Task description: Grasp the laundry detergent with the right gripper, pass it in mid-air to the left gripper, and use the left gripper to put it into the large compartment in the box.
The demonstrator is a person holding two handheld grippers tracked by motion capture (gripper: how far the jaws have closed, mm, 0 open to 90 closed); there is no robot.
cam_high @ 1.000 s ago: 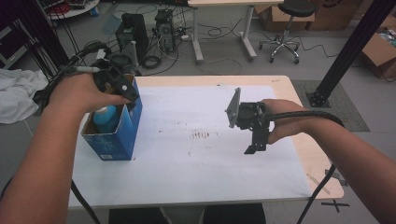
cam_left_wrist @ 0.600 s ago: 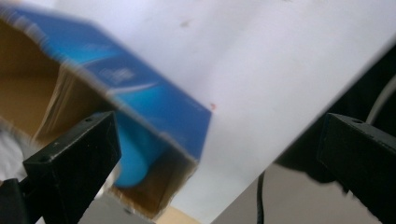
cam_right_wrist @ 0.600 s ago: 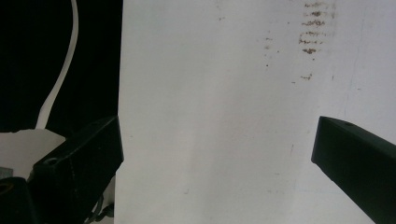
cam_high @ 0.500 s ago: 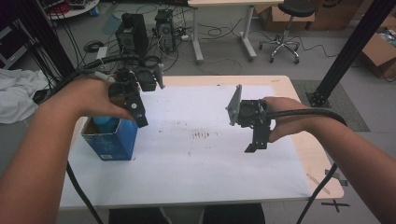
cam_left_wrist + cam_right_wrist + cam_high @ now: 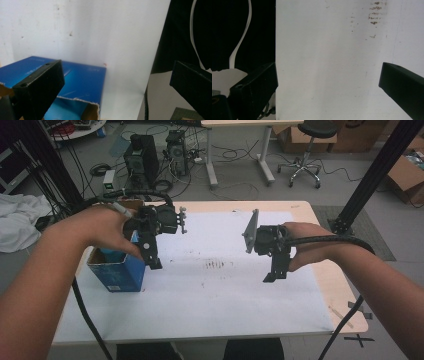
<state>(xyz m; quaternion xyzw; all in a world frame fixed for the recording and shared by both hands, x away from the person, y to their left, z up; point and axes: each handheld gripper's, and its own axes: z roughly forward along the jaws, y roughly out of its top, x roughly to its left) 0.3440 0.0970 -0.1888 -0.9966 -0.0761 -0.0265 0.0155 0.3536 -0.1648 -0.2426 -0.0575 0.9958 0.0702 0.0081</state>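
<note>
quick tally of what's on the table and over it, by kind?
Blue box: 1
White sheet: 1
Grippers, both open and empty: 2, left gripper, right gripper
Total: 4

White sheet (image 5: 210, 295) open across centre, near side and right; free passage there. Only obstacle: open-topped blue box (image 5: 117, 272) at left near edge. Left gripper (image 5: 152, 262) hangs just right of the box, jaws apart, nothing between.
</note>
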